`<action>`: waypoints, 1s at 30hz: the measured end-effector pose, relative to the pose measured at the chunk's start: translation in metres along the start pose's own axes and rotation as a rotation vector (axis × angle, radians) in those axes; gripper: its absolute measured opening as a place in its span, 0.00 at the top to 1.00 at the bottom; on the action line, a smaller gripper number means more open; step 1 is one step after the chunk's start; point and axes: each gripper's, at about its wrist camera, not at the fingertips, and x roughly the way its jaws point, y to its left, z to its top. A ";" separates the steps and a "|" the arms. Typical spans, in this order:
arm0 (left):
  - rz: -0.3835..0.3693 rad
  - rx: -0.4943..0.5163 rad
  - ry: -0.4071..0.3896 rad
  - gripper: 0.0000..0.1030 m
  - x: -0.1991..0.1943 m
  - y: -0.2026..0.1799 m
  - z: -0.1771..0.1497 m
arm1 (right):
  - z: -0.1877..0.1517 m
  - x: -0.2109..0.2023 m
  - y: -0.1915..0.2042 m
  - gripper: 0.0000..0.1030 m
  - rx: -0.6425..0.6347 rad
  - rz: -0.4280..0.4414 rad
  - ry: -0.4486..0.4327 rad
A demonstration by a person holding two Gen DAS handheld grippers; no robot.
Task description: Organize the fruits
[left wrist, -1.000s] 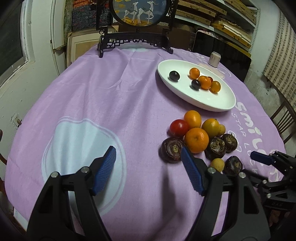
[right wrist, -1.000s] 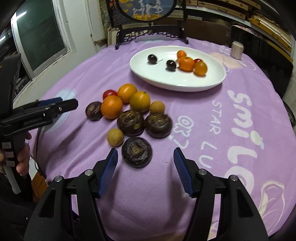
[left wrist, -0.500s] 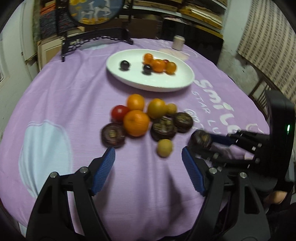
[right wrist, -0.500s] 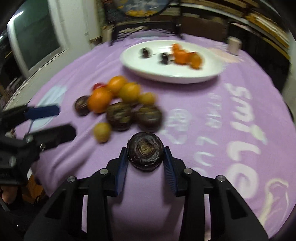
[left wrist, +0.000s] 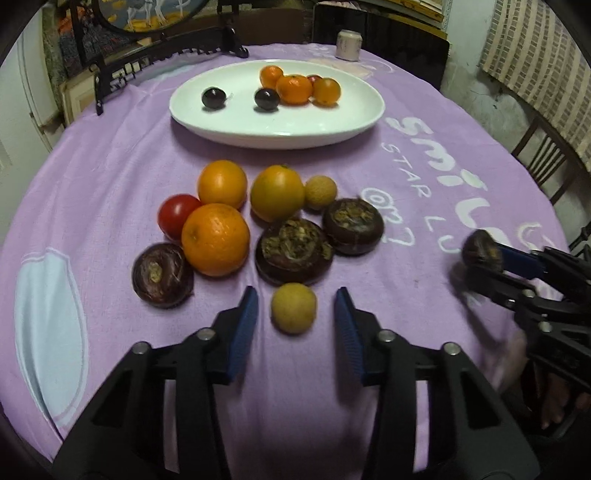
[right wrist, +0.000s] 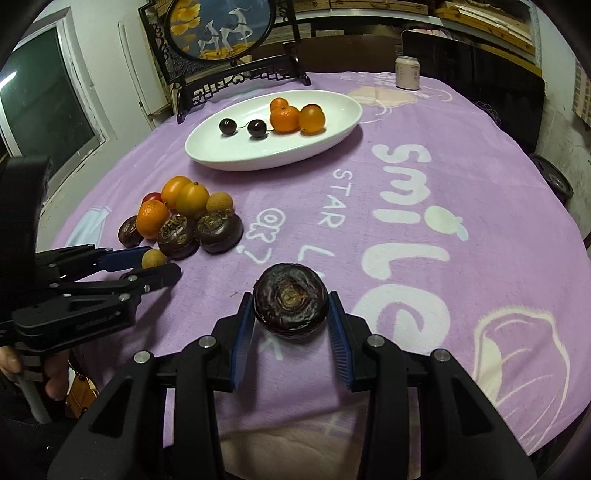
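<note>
A small yellow-tan fruit (left wrist: 293,308) lies on the purple cloth between the blue pads of my left gripper (left wrist: 295,317). Its jaws are closing, with a gap still showing on each side of the fruit. My right gripper (right wrist: 291,314) is shut on a dark brown round fruit (right wrist: 290,302), held to the right of the pile; the left wrist view also shows that dark fruit (left wrist: 480,251). The pile holds oranges (left wrist: 216,240), a red tomato (left wrist: 177,214) and other dark fruits (left wrist: 295,249). Behind it, a white oval plate (left wrist: 280,136) carries two dark cherries and several small oranges.
A black carved stand with a round painted screen (right wrist: 221,33) stands at the table's far edge, and a small can (right wrist: 406,72) sits at the back right. A wooden chair (left wrist: 543,155) is beyond the right edge. A person's hand (right wrist: 55,384) holds the left gripper.
My left gripper moved over to the yellow-tan fruit and narrowed its jaws around it. My right gripper closed on the dark fruit and carried it right, away from the pile.
</note>
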 end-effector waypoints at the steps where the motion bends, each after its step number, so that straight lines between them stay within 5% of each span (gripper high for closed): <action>1: 0.015 0.003 -0.002 0.77 0.000 0.000 0.000 | 0.000 -0.001 -0.001 0.61 0.003 0.002 -0.002; 20: -0.027 -0.050 -0.132 0.77 -0.049 0.035 0.020 | 0.022 0.015 0.007 0.61 -0.008 0.009 0.028; 26: -0.014 -0.061 -0.180 0.77 -0.048 0.053 0.058 | 0.069 0.014 0.031 0.61 -0.091 0.011 -0.031; 30: -0.004 -0.081 -0.189 0.77 -0.032 0.068 0.116 | 0.120 0.023 0.041 0.61 -0.115 0.010 -0.061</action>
